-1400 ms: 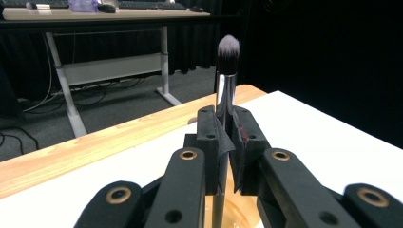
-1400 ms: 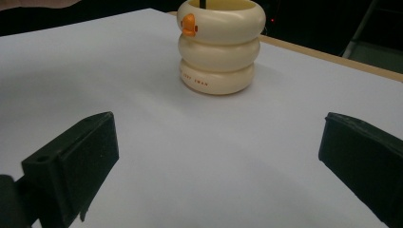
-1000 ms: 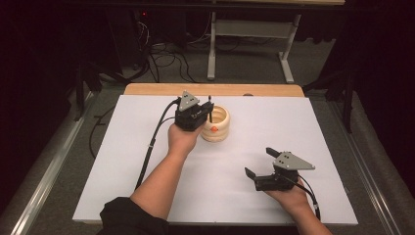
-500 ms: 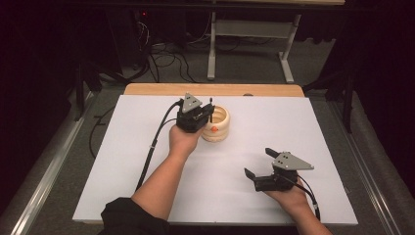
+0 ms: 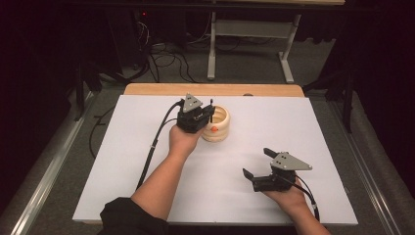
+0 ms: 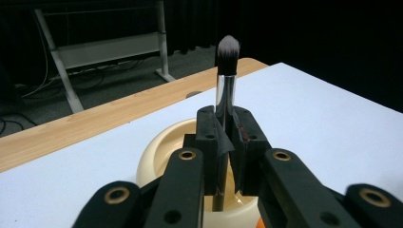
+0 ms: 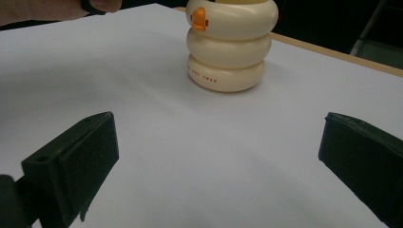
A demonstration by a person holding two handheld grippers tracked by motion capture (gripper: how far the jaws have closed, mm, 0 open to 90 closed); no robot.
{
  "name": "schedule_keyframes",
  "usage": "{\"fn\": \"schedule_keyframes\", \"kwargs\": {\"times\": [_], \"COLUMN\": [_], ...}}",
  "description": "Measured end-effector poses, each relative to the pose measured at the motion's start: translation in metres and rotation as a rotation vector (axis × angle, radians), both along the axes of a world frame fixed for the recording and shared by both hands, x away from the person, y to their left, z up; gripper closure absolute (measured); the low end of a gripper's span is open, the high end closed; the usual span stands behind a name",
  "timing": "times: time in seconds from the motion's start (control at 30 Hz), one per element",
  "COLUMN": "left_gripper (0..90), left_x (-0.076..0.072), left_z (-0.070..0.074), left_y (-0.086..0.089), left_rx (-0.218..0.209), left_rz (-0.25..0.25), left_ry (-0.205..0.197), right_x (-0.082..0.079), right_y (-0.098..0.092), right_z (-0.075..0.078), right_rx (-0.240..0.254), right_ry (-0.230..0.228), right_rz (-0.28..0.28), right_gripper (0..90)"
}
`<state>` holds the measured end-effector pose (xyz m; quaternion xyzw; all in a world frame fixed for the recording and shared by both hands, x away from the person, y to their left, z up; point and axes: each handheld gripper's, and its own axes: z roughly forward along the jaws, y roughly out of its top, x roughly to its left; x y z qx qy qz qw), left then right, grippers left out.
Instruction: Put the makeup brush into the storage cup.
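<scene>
From the high view, one cream ringed holder [image 5: 216, 123] stood on the white desk [image 5: 122, 161] near the middle of its far edge. The left gripper [image 5: 203, 113] was just beside the holder's left side, over its rim; the right gripper [image 5: 257, 163] rested well apart, toward the near right corner, its two jaws spread wide with nothing between them. Two forearms came in from the near edge.

In the left gripper view, one makeup brush [image 6: 226, 80] stood upright between the two jaws, its lower end inside the holder [image 6: 157, 152], its bristle tip above the jaws. The jaws had just been opening; they stood narrow, with a slim gap showing beside the brush's stem, so they no longer pressed on it.

In the right gripper view, the two jaws stood wide apart over bare desk, and one holder [image 7: 230, 45] with an orange beak stood beyond them.
</scene>
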<state>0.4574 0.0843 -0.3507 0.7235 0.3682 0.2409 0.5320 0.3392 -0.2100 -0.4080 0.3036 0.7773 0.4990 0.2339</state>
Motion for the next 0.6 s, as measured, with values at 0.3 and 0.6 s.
{"fn": "schedule_keyframes", "kwargs": {"times": [0.3,0.6], "left_gripper": [13.0,0.0], "left_x": [0.0050,0.0026], "left_z": [-0.0004,0.0012], "left_y": [0.0100,0.0075], "left_rx": [-0.028,-0.025], "left_rz": [0.018,0.004], "left_ry": [0.081,0.077], "right_x": [-0.0009,-0.0012], "right_y": [0.0027,0.0040], "right_z": [-0.0008,-0.0014], "right_rx": [-0.007,-0.007], "right_ry": [0.007,0.009], "right_rz": [0.005,0.005], "right_gripper": [0.8,0.8]}}
